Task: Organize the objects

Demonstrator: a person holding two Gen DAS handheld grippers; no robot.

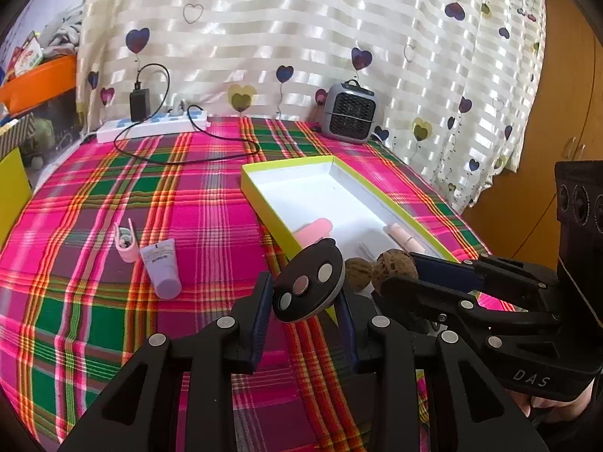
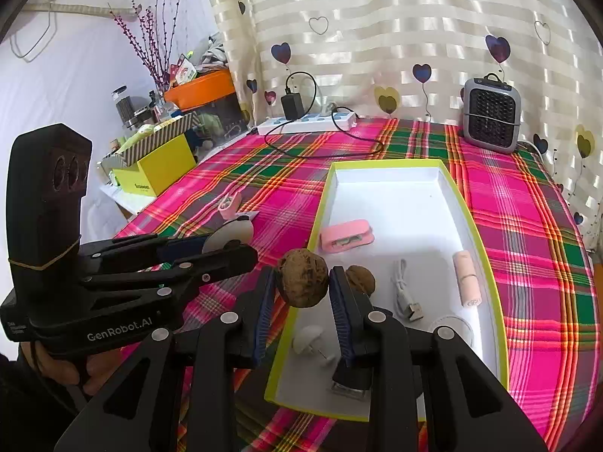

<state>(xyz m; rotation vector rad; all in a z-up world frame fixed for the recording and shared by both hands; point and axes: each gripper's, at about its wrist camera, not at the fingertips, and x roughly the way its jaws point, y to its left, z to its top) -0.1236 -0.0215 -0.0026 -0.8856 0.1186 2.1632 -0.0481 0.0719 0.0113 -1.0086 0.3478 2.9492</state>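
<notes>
A walnut [image 2: 302, 278] is pinched between the jaws of the right gripper [image 2: 302, 297] and held in the air over the near left edge of the shallow box [image 2: 486, 260], the lime-rimmed tray with the white floor. A second walnut [image 2: 361, 280] is seen just behind the right-hand jaw; whether it rests on the box floor cannot be told.

On the box floor a pink case [image 2: 346, 235] is laid near the left wall, a white cable [image 2: 405, 293] toward the middle, and a pale pink tube [image 2: 466, 278] along the right wall. A small white piece [image 2: 307, 339] is seen at the near left corner of the box.

A round black disc [image 1: 309, 282] with three silver studs is gripped by the jaws of the left gripper [image 1: 305, 301], edge on, and held above the tabletop [image 1: 188, 196] just beside the box's near left corner. The two grippers are carried side by side, close together but apart.

Farther left on the plaid cloth, a lilac squeeze tube [image 1: 162, 267] is laid flat, with a small pink holder [image 1: 126, 243] touching or just beside its upper end.

Along the far edge of the tabletop, a white power strip [image 1: 150, 126] with a black adapter [image 1: 139, 103] plugged in is placed toward the left corner, its black cord trailed across the cloth. A grey fan heater [image 1: 350, 113] is stood at the far edge behind the box, against the heart-print curtain [image 1: 301, 30].
</notes>
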